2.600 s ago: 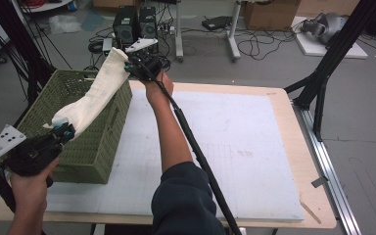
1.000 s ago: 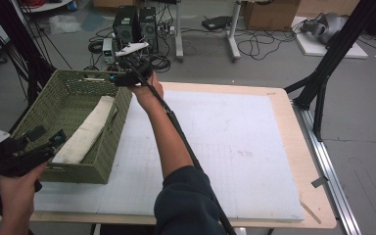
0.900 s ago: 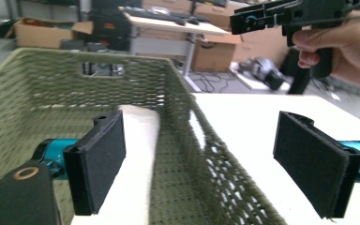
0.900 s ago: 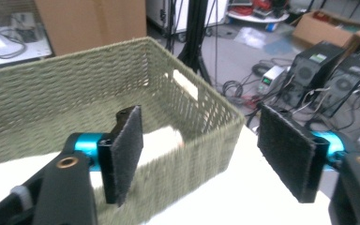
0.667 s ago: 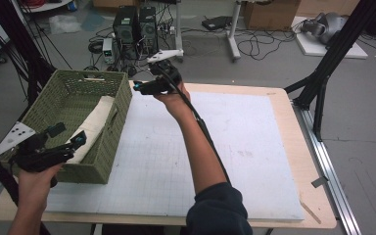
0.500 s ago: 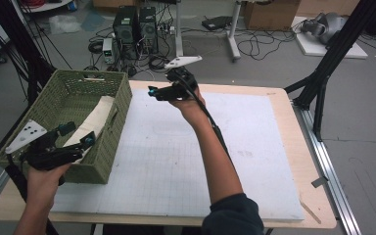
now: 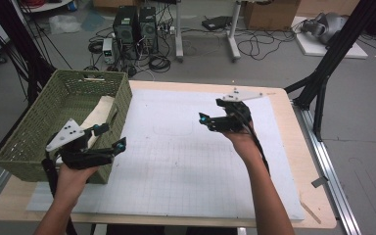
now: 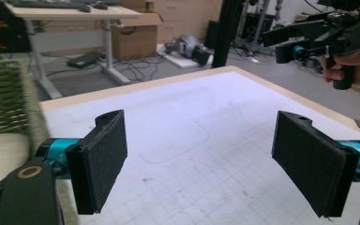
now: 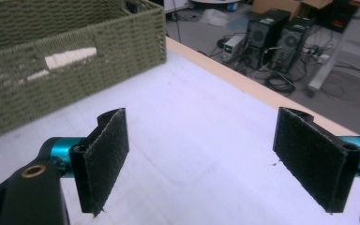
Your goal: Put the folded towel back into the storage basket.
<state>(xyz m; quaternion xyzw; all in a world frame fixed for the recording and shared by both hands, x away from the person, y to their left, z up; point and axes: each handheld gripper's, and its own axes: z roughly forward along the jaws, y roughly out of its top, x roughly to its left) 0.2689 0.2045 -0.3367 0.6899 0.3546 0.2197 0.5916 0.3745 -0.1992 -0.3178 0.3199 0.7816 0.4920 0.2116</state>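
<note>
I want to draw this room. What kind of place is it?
Probably a lab or workshop: computer towers and tangled cables sit on the floor, cardboard boxes stand behind, and the table holds a gridded white mat.

No legible text — no labels, numbers.

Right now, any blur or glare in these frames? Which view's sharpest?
High view: soft overall, even room light, no glare on the white mat. Left gripper view: the green basket at the left edge is smeared; the left claw pads are crisp. Right gripper view: sharpest, with the basket weave and the right claw pads clear.
</note>
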